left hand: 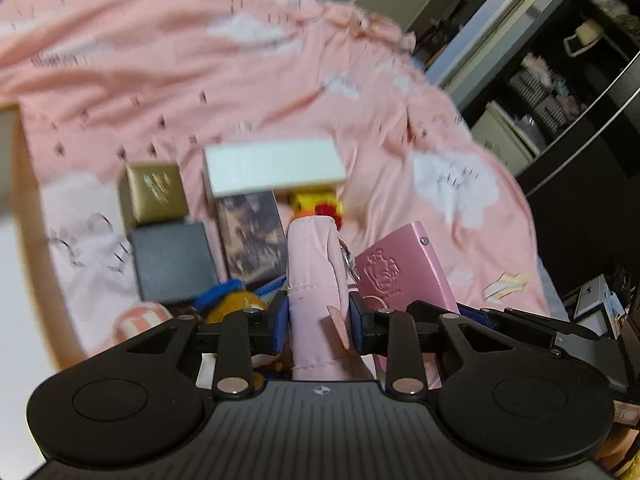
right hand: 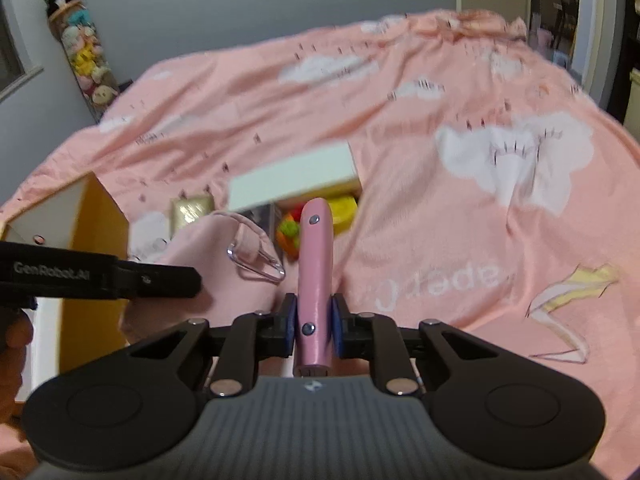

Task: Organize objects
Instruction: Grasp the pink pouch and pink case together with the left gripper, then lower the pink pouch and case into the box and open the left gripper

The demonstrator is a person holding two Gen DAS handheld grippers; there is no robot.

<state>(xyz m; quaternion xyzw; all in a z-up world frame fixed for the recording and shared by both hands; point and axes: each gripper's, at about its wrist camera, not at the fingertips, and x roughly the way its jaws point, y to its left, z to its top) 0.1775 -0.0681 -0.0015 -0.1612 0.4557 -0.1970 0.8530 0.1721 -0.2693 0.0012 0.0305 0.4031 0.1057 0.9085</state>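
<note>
My left gripper (left hand: 319, 316) is shut on a pale pink fabric pouch (left hand: 316, 276) with a metal clip, held above a pile of objects on the bed. My right gripper (right hand: 314, 322) is shut on a pink leather-look notebook (right hand: 316, 276), held edge-on; the same notebook (left hand: 404, 276) shows to the right of the pouch in the left wrist view. The pouch (right hand: 216, 264) and the left gripper's black arm (right hand: 100, 276) show at the left of the right wrist view. Below lie a gold box (left hand: 154, 194), a grey box (left hand: 174, 262), a white box (left hand: 274, 166), a picture book (left hand: 252, 236) and a yellow toy (left hand: 316, 204).
A pink cloud-print blanket (right hand: 440, 200) covers the bed. A wooden-edged white shelf unit (right hand: 80, 220) stands at the left. Dark shelving with boxes (left hand: 560, 100) is at the right. A striped ball (left hand: 140, 320) and an orange-blue plush (left hand: 232, 300) lie near the pile. Stuffed toys (right hand: 84, 48) hang on the wall.
</note>
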